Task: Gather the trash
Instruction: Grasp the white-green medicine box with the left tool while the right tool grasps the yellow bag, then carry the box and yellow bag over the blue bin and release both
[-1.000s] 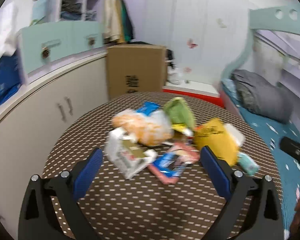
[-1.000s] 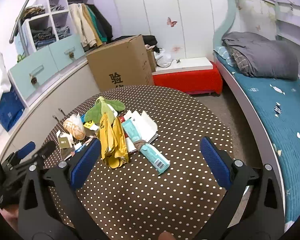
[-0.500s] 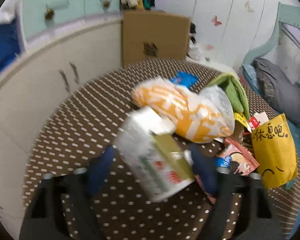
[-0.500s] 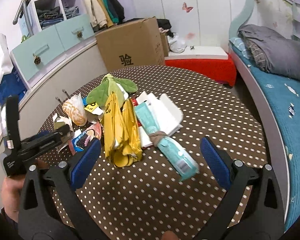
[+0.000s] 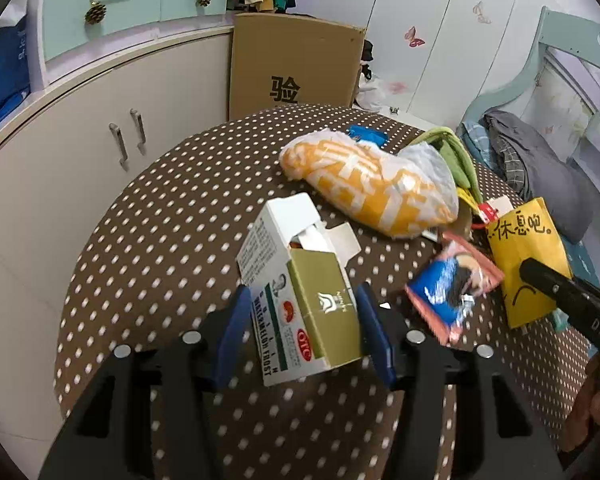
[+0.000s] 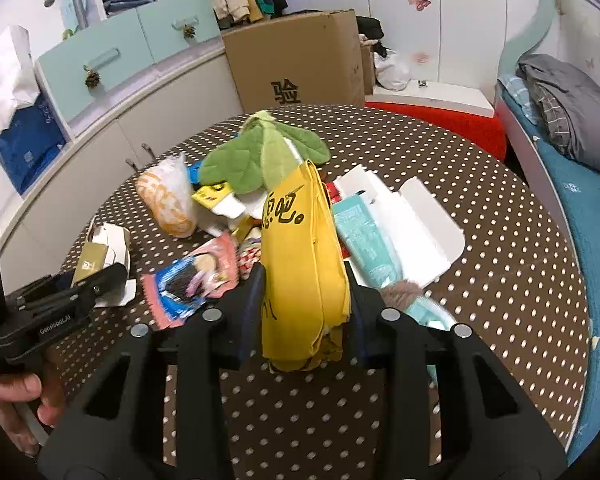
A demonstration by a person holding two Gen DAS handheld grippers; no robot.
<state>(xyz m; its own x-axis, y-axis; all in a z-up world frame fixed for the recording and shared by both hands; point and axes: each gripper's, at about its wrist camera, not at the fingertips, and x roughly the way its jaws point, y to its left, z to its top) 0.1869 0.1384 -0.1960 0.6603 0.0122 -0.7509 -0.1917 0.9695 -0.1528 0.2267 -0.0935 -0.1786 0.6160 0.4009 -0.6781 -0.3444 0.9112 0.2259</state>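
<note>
Left gripper (image 5: 300,330): jaws narrowed onto the opened medicine carton (image 5: 300,280), blue pads against both its sides, apparently gripping. Beyond its tips: orange-and-white plastic bag (image 5: 374,186); to their right, blue-and-pink wrapper (image 5: 452,288).

Right gripper (image 6: 305,304): jaws drawn in on the yellow bag (image 6: 300,264), pinched between them. Past the tips: green cloth (image 6: 260,156). Right of the jaws: teal packet (image 6: 366,240). All on the polka-dot table (image 5: 160,240).

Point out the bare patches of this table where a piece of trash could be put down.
Bare cloth on the table lies right of the white tray, along the rim by the cabinet doors, and in front of both grippers. The middle is crowded, from the orange bag to the yellow bag.
</note>
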